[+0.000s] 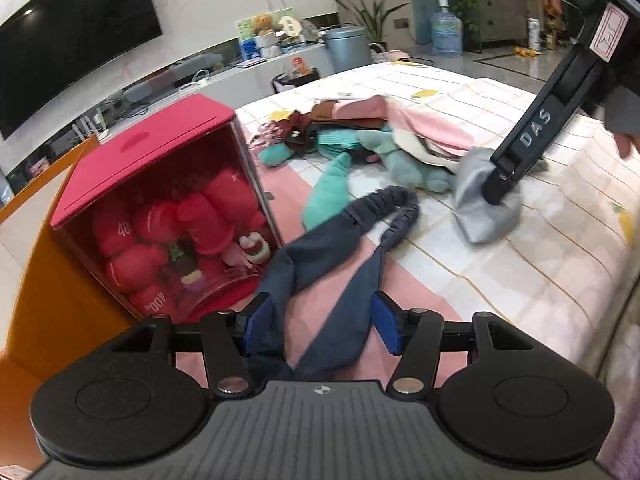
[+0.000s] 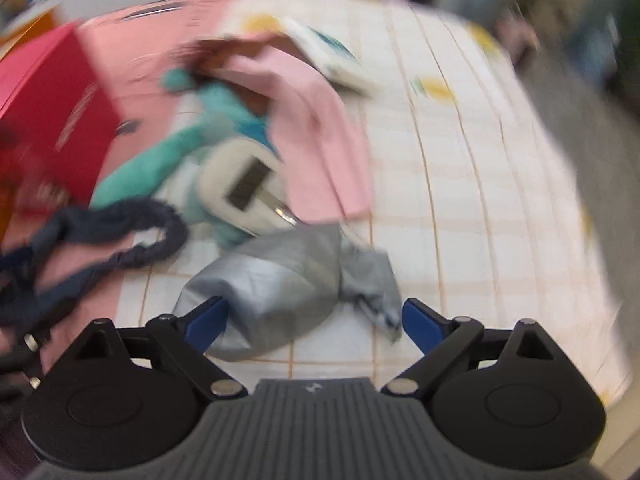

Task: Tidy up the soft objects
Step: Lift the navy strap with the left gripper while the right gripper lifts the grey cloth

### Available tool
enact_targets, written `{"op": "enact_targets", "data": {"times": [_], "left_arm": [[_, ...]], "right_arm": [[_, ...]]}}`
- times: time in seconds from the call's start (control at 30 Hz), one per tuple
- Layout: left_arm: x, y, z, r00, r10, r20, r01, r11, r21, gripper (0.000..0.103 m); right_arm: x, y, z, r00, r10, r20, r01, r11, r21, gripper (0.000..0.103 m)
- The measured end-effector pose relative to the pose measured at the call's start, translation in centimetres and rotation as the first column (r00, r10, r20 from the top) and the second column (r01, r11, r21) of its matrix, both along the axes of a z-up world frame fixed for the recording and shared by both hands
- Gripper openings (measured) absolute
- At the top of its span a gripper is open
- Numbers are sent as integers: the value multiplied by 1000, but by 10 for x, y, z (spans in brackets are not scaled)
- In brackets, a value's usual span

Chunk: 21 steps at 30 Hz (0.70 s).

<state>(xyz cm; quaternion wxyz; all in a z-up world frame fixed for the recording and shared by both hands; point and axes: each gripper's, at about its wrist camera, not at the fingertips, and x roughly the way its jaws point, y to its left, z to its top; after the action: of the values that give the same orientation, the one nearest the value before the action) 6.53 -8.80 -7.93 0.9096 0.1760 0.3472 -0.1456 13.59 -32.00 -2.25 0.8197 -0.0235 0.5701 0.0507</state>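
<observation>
A navy cloth with a ruched loop (image 1: 332,272) lies on the bed and runs back between the blue pads of my left gripper (image 1: 323,322), which is open; the cloth rests loosely against the left pad. A silver-grey padded pouch (image 2: 280,280) lies on the checked sheet between the fingers of my right gripper (image 2: 314,320), which stands wide open, its left pad at the pouch's edge. In the left wrist view the right gripper (image 1: 500,192) points down onto the silver pouch (image 1: 480,216). The right wrist view is blurred; the navy cloth (image 2: 120,220) is at its left.
A red box (image 1: 152,160) lies on its side at the left, its clear face showing red plush items. Behind the navy cloth is a heap: teal plush toy (image 1: 328,192), pink cloth (image 1: 420,124), brown pieces. The checked bed sheet (image 1: 520,280) stretches right. An orange panel (image 1: 48,280) borders the left.
</observation>
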Motion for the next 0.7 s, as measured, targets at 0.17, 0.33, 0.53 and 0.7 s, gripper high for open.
{"op": "enact_targets", "data": {"times": [0.17, 0.33, 0.53, 0.7], "left_arm": [[13, 5, -4, 999, 8, -36, -9, 1000, -30, 69], [18, 6, -6, 999, 9, -31, -10, 998, -56, 69], [16, 11, -9, 1000, 12, -23, -14, 995, -100, 37], [11, 16, -8, 1000, 15, -27, -18, 995, -103, 11]], "right_arm": [[16, -12, -10, 987, -145, -68, 152, 983, 103, 93], [21, -3, -14, 983, -174, -57, 178, 980, 82, 100], [19, 8, -16, 998, -59, 24, 59, 998, -4, 90], [16, 6, -11, 999, -14, 51, 14, 1000, -2, 57]]}}
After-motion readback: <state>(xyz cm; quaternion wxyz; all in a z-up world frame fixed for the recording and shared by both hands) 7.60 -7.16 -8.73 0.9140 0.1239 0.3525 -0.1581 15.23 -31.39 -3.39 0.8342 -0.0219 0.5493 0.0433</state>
